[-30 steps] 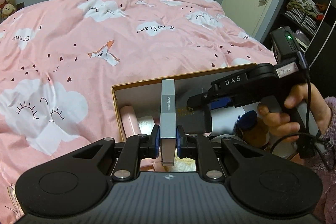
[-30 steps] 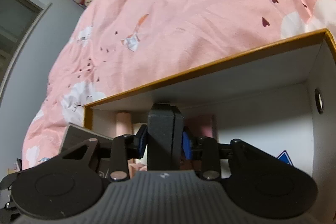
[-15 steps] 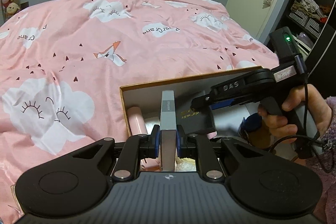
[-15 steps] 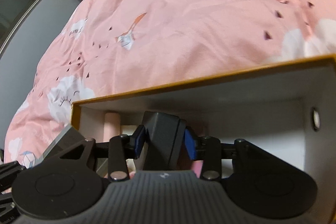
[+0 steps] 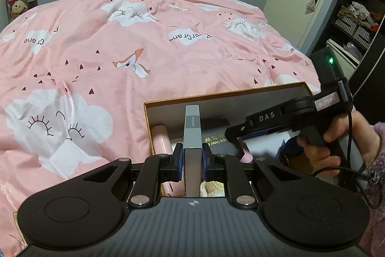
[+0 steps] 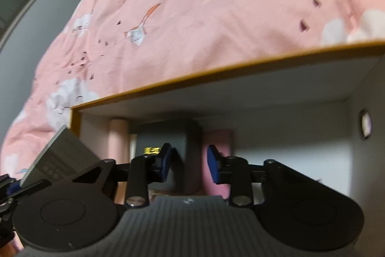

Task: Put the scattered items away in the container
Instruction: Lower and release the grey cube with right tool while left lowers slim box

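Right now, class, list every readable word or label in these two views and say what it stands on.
"DAS": side of the right gripper.
"Crane": white clouds on the pink duvet, upside down.
Grey box spine lettering: too small.
Gold characters on the black box: blurred.

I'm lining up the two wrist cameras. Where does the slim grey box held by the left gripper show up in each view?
Left wrist view: the slim grey box stands upright at lower centre, clamped between the left gripper pads, over the open box.
Right wrist view: the same box juts in tilted at the lower left edge.
Shared landmark: the open box's orange-brown rim.
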`<action>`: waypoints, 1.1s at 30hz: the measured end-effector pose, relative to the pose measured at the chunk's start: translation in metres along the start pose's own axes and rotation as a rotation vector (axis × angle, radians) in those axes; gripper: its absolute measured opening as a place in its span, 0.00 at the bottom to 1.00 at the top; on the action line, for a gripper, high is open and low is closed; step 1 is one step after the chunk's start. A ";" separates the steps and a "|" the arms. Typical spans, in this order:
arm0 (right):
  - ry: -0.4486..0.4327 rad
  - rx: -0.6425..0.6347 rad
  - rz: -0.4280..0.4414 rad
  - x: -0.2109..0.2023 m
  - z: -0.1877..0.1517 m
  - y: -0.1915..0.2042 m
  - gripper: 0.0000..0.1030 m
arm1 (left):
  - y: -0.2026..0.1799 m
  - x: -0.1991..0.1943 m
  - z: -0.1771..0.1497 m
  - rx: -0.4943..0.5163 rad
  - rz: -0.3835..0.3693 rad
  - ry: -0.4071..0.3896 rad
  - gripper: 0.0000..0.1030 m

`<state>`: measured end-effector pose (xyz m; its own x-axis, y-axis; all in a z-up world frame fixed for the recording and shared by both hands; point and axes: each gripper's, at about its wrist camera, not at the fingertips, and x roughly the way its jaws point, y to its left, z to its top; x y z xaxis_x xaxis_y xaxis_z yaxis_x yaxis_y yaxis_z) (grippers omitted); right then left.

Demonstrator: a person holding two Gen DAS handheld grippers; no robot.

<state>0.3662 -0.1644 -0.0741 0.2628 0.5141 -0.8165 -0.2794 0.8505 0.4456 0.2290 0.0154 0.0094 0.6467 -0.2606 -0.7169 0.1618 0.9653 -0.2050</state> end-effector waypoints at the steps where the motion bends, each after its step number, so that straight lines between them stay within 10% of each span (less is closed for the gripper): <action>1: 0.005 0.006 0.012 0.002 -0.001 0.000 0.32 | 0.000 0.000 0.000 0.000 0.001 -0.002 0.16; 20: -0.121 -0.285 -0.158 -0.094 -0.066 0.009 0.34 | -0.060 0.051 0.022 -0.031 -0.162 -0.006 0.16; 33: -0.104 -0.304 -0.158 -0.078 -0.065 0.004 0.39 | -0.067 0.108 0.014 -0.314 -0.293 0.030 0.16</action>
<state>0.2850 -0.2085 -0.0327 0.4132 0.4008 -0.8177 -0.4854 0.8567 0.1746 0.2988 -0.0776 -0.0451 0.5843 -0.5278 -0.6164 0.0978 0.7998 -0.5922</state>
